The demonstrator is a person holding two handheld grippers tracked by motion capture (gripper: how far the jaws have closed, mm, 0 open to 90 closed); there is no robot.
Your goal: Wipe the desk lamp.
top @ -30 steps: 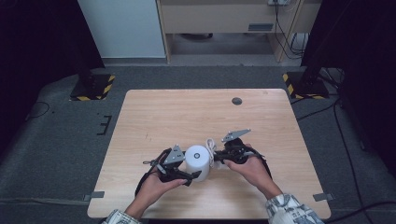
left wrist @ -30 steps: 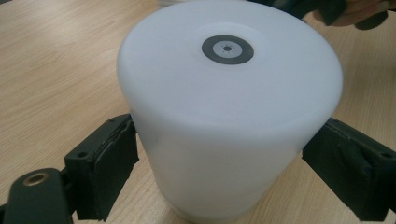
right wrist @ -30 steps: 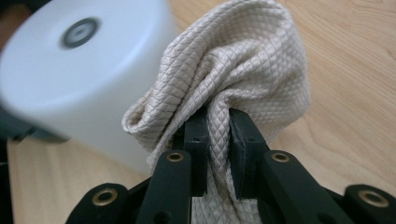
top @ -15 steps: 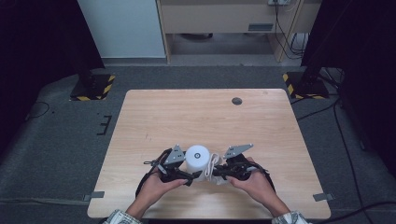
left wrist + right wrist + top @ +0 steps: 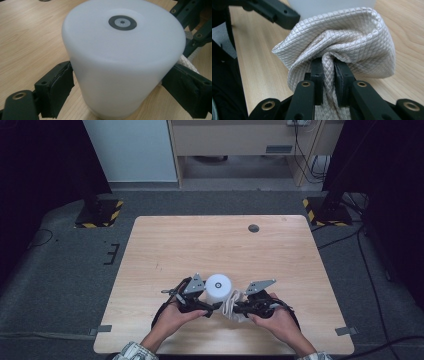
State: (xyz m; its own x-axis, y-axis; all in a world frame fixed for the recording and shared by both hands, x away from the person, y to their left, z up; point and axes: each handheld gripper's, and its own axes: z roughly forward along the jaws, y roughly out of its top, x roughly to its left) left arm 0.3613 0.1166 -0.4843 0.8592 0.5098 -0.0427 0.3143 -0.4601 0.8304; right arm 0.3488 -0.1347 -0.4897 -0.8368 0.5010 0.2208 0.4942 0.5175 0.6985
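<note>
Near the front edge of the wooden table (image 5: 165,245) stands a white cylinder (image 5: 218,289), upright, long axis vertical, flat top with a small grey disc (image 5: 122,22) at its centre. Clasped around its lower wall by the left gripper (image 5: 206,308), jaws spread wide, one dark pad (image 5: 58,90) against the near-left side and the other at the right side, both seemingly touching the plastic; a wide grip rather than a free gap. Pinched tight in the right gripper (image 5: 328,75), a bunched cream cloth (image 5: 342,42) with a quilted diamond weave, a twisted fold squeezed between the narrow jaws and the rest billowing forward.

Key relation: from the right gripper, the cylinder lies straight ahead and just beyond the cloth, with the cloth's front fold at or against the cylinder's wall, contact itself hard to confirm. In the high view, cloth (image 5: 235,302) just beside the cylinder's right flank, between it and the right gripper (image 5: 239,309), low near the tabletop. Left gripper on the opposite flank, steadying.

Judged from this: wiping of the cylinder's side in hand, with the cloth-bearing hand nearer the surface to be cleaned and the other serving as a brace. Likely need: a sweep around or up the curved wall, pressure kept gentle so the upright cylinder does not tip toward the left jaws.
</note>
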